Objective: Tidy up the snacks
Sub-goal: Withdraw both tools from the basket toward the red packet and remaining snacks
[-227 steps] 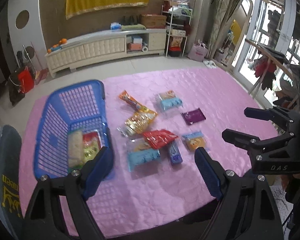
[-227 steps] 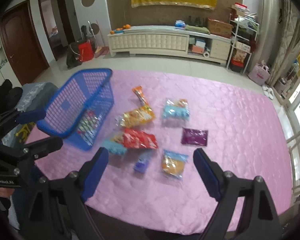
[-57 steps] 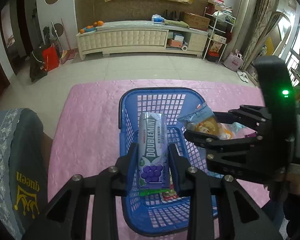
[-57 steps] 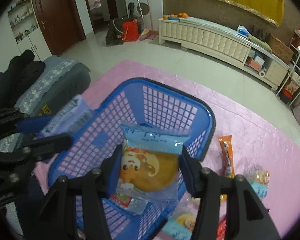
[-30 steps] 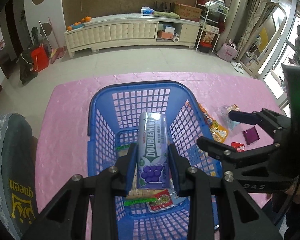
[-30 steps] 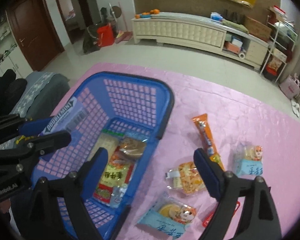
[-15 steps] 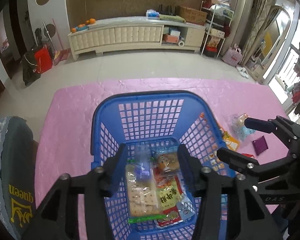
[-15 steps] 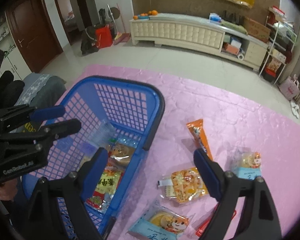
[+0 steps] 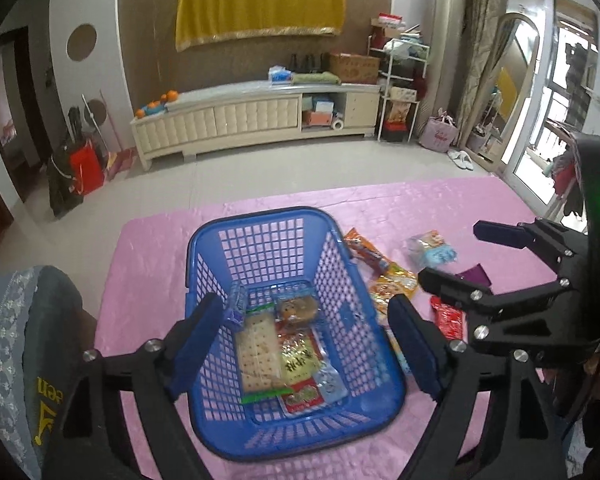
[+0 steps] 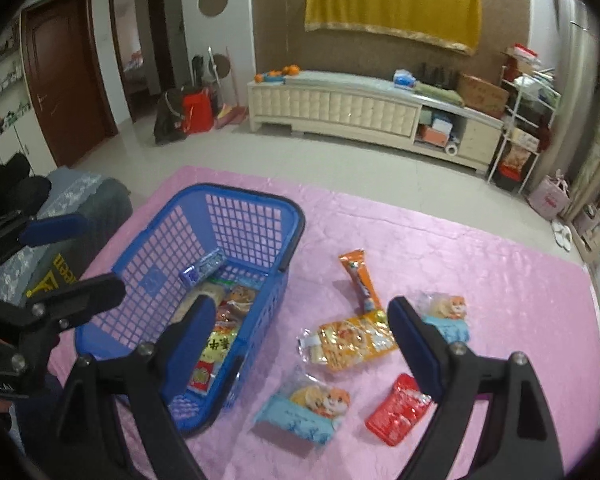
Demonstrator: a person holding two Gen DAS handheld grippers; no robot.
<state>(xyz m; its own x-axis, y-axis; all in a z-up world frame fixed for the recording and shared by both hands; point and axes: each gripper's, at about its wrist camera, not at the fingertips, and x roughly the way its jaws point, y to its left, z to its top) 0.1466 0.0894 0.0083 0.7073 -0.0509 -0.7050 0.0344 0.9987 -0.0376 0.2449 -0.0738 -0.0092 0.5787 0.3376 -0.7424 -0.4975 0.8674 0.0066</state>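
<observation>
- A brown textured back wall carries a yellow cloth with a fringed lower edge.
- Below it stands a long cream cabinet with a padded front; oranges sit on its left end.
- The floor is pale tile.
- A dark wooden door stands at the left.
- A white wire shelf rack stands at the right.
- Daylight comes through glass doors at the far right.

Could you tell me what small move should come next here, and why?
Probably swing the right tool down toward the nearest blue packet on the pink cloth. Both tools are open and hold nothing, the left tool has just been opening over the basket, and several snacks lie outside it.
</observation>
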